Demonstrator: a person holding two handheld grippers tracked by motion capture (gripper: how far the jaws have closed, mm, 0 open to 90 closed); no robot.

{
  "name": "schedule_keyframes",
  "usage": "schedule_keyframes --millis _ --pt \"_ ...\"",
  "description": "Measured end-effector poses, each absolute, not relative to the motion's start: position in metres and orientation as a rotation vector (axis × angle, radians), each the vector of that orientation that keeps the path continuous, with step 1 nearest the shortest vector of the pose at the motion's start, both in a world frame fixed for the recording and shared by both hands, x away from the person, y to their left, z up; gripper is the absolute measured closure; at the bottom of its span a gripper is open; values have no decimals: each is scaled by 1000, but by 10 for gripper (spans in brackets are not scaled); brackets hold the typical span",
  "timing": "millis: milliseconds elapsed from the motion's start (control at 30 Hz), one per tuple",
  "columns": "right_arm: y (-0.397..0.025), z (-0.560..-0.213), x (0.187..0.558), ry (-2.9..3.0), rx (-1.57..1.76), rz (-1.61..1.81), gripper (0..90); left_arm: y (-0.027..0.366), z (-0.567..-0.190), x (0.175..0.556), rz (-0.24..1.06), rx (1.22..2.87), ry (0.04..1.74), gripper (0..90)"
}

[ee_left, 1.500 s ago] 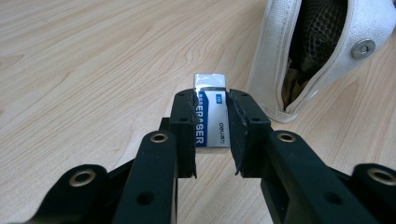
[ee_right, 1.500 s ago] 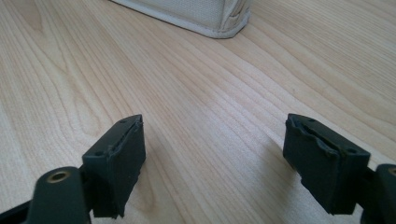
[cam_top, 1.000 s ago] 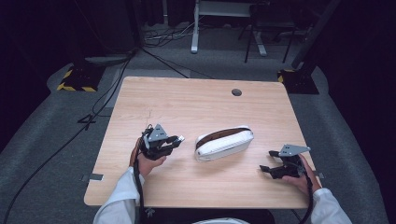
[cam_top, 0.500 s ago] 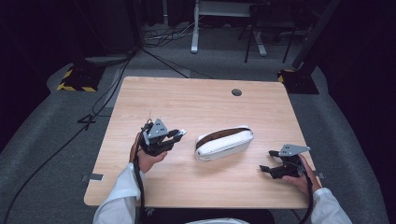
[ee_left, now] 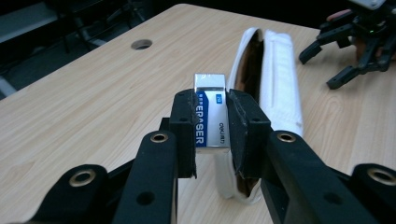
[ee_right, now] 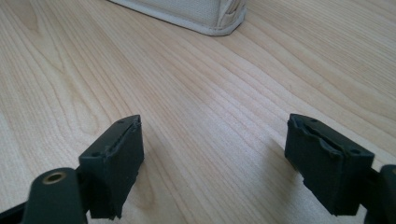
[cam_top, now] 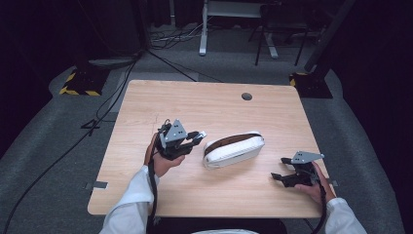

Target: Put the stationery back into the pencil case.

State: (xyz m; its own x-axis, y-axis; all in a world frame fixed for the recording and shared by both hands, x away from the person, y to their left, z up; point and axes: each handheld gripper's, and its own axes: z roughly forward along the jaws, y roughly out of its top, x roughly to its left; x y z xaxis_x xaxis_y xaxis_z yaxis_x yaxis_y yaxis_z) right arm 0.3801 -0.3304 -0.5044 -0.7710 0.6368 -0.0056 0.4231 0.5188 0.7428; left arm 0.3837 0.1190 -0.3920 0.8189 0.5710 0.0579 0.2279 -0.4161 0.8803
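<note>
Two grippers were at work over the tabletop (cam_top: 146, 107); the left gripper (cam_top: 195, 137) had its fingers (ee_left: 184, 126) clenched on an eraser (ee_left: 210, 116), pinched by its broad faces and lifted clear of the wood, presumably so that it could be dropped end-first into the white pencil case (cam_top: 234, 148) just beside it; the eraser's long axis ran along the fingers, its bare end pointing away from the hand toward the case's open slit (brown lining showing); the case itself lay lengthwise across the tabletop, between the two hands; the right gripper (cam_top: 278, 176) rested low near the case's far end, well apart from it, fingers (ee_right: 114, 163) spread and grasping nothing, perhaps waiting to steady the case.
</note>
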Motion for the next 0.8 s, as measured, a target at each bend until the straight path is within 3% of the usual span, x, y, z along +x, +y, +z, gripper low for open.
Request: schedule_keyframes --millis 800 --pt "-330 -504 380 2485 890 1103 202 45 -397 402 324 2099 433 728"
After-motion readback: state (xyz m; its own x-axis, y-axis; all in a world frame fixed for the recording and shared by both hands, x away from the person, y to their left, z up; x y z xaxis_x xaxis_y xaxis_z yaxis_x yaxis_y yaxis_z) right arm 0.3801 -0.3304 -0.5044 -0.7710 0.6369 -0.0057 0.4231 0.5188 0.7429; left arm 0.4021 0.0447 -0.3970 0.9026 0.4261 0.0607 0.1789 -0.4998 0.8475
